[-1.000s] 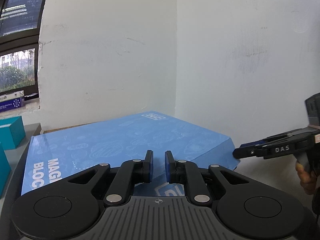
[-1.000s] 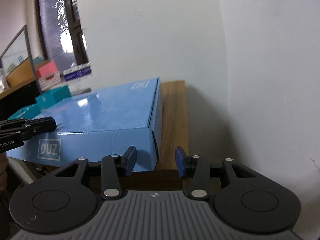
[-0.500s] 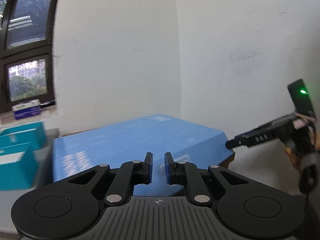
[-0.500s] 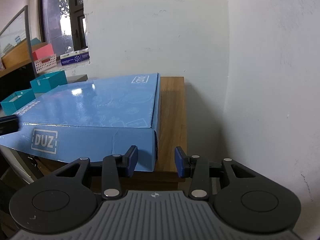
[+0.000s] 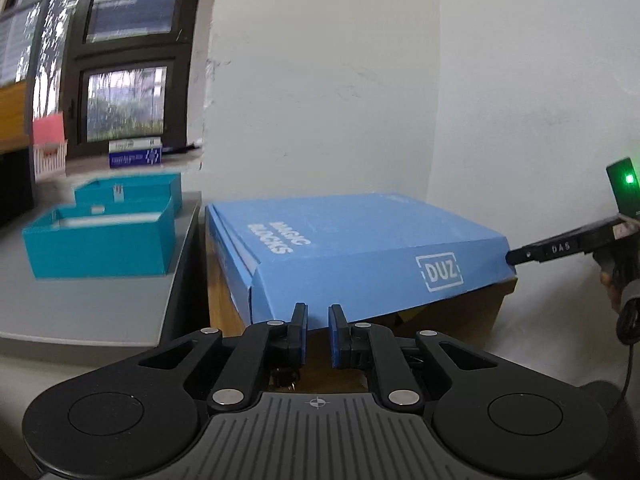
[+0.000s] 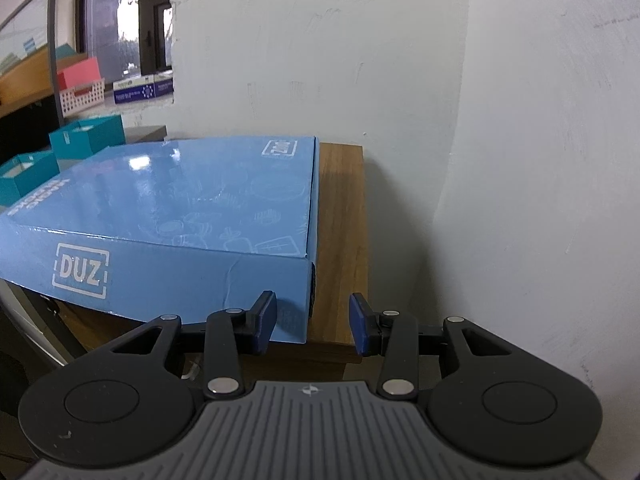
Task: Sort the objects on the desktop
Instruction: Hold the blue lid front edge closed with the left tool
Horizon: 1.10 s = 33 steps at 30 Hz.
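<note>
Closest to me, my left claw (image 5: 317, 334) has its two blue pads almost together, with only a thin gap and nothing between them. My right claw (image 6: 312, 326) has its pads wide apart and holds nothing too.

Just past both claws lies the big blue box (image 6: 192, 216). It rests flat on a small brown wooden bench (image 6: 344, 240) in the corner of the white walls. The box sticks out over the front edge of the bench. On its front side I read "DUZ" in a white frame. On its top, white letters say "MAGIC BLOCKS". There are also thin white drawings on the lid.

In the left view, the other claw (image 5: 560, 246) comes in from the right, with its tip just beside the box corner. It has "DAS" on it, and a green light glows above it.

Further left, two open teal boxes (image 5: 104, 236) sit on a grey bench (image 5: 100, 312). Behind them, by the window, are a pink box in a white basket (image 6: 82, 92) and a small blue and white packet (image 6: 142, 88) whose writing is too small to read.
</note>
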Tool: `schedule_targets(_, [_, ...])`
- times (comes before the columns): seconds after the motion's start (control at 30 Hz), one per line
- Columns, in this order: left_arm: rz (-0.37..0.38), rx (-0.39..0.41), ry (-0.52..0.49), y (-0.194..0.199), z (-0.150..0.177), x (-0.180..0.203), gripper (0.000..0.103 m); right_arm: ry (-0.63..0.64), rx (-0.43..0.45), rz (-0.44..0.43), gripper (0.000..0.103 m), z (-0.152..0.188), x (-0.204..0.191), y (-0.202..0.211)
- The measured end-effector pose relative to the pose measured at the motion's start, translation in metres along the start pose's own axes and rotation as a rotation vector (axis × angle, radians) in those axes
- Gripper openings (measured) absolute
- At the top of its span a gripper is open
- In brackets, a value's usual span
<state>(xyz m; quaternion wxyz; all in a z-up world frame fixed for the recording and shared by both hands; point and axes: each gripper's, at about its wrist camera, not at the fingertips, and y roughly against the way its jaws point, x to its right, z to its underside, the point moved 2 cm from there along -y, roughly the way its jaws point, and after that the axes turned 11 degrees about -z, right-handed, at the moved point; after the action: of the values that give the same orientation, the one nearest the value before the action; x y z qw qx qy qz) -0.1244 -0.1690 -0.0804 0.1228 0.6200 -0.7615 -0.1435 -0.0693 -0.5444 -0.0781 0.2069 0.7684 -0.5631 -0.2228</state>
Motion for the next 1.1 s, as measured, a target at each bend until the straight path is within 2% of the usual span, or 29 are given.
schedule_targets(0.13, [0.005, -0.006, 0.042, -0.007, 0.005, -0.006, 0.004, 0.013, -0.016, 0.016, 0.046, -0.002, -0.004, -0.004])
schedule_targets(0.23, [0.036, -0.027, 0.121, -0.012, 0.007, -0.016, 0.004, 0.017, -0.026, 0.027, 0.046, -0.003, -0.005, -0.005])
schedule_targets(0.37, [0.048, -0.042, 0.17, -0.018, 0.013, -0.021, 0.004, 0.031, -0.038, 0.043, 0.046, -0.003, -0.007, -0.006])
schedule_targets(0.5, [0.05, -0.124, 0.255, -0.033, 0.019, -0.032, 0.004, 0.046, -0.055, 0.051, 0.046, -0.003, -0.01, -0.009])
schedule_targets(0.53, [0.039, -0.152, 0.28, -0.038, 0.022, -0.035, 0.004, 0.051, -0.06, 0.054, 0.046, -0.003, -0.011, -0.01])
schedule_targets(0.6, [-0.055, -0.217, 0.309, -0.049, 0.031, -0.043, 0.004, 0.057, -0.062, 0.055, 0.046, -0.002, -0.012, -0.012])
schedule_targets(0.63, [-0.077, -0.237, 0.347, -0.055, 0.035, -0.052, 0.004, 0.06, -0.06, 0.056, 0.046, -0.002, -0.012, -0.012])
schedule_targets(0.73, [-0.083, -0.227, 0.446, -0.054, 0.032, -0.075, 0.004, 0.039, -0.054, 0.045, 0.046, -0.001, -0.008, -0.009])
schedule_targets(0.8, [-0.096, -0.195, 0.423, -0.045, 0.025, -0.079, 0.004, 0.024, -0.051, 0.036, 0.046, -0.001, -0.005, -0.009])
schedule_targets(1.1, [-0.01, -0.113, 0.264, -0.014, 0.007, -0.046, 0.005, 0.034, -0.057, 0.034, 0.046, -0.001, -0.005, -0.011])
